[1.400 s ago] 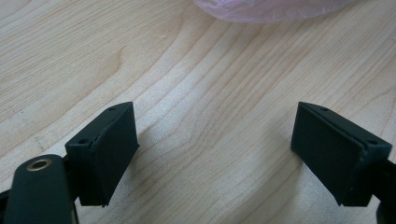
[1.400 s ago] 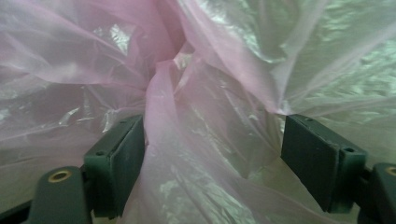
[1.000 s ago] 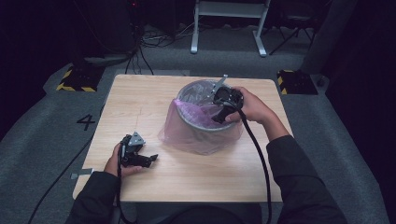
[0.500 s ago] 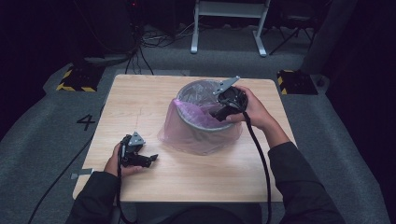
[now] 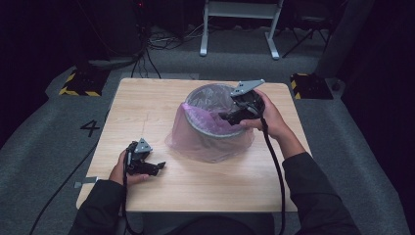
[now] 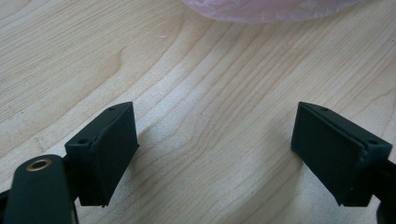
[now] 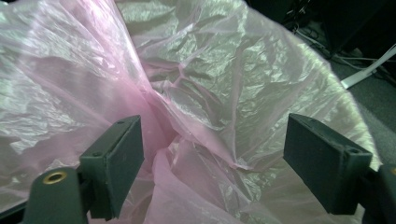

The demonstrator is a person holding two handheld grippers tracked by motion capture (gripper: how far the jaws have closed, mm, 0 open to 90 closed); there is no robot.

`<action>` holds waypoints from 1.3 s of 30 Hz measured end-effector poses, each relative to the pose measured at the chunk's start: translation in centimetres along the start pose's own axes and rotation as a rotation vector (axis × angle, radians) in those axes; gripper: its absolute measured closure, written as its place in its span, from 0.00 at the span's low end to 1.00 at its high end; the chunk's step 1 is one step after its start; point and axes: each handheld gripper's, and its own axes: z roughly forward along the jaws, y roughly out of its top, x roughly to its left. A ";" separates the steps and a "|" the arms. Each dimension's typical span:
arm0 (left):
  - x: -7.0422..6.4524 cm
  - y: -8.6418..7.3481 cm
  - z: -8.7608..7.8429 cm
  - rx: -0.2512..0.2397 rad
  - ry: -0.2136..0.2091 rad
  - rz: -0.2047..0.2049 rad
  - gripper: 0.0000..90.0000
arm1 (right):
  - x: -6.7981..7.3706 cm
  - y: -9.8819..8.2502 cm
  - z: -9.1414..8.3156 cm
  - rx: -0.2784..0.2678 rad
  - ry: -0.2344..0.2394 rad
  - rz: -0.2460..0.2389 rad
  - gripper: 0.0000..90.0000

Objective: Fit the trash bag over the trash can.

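Right hand-held gripper [image 5: 226,116] over the bin [image 5: 211,128] – jaws just opened, pink bag [image 7: 196,93] loose between them; left hand-held gripper [image 5: 159,166] gapes on the bench [image 5: 147,103]

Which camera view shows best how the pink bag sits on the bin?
The high view: there the pink bag drapes over the bin rim and down its outside to the table. The right gripper view shows crumpled film inside, close up. The left gripper view shows a strip of its bottom edge.

The right hand-held gripper [image 7: 210,163] has just been opening, its jaws wide apart over crumpled pink plastic bag [image 7: 201,84].
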 end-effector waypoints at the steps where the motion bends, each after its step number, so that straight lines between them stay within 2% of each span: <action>1: 0.0 0.0 0.0 0.000 0.000 0.000 0.16 | 0.0 0.0 -0.1 -0.007 -0.001 -0.002 0.23; 7: 0.0 0.0 0.0 0.000 0.000 0.000 0.16 | 0.2 -0.3 -1.0 -0.085 0.019 0.004 0.23; 9: 0.0 0.0 0.0 0.000 0.000 0.000 0.16 | 0.3 -0.3 -1.3 -0.096 0.014 -0.004 0.23; 12: 0.0 0.0 0.0 0.000 0.000 0.000 0.16 | 0.3 -0.5 -1.7 -0.125 0.012 0.017 0.23; 17: 0.0 0.0 0.0 -0.002 0.011 -0.002 0.16 | 0.5 -0.9 -2.1 -0.144 0.015 0.024 0.23; 23: 0.0 0.0 0.0 -0.002 0.011 -0.002 0.16 | 0.5 -1.0 -3.1 -0.185 0.005 0.061 0.23; 29: 0.0 0.0 0.1 0.004 0.022 -0.018 0.13 | 0.9 -1.1 -3.8 -0.186 0.016 0.051 0.23; 35: 0.0 0.1 0.1 0.008 0.031 -0.024 0.10 | 1.2 -1.4 -4.5 -0.180 -0.002 -0.002 0.22; 39: 0.1 0.1 0.1 0.009 0.031 -0.024 0.10 | 1.3 -1.7 -5.1 -0.173 -0.010 -0.014 0.22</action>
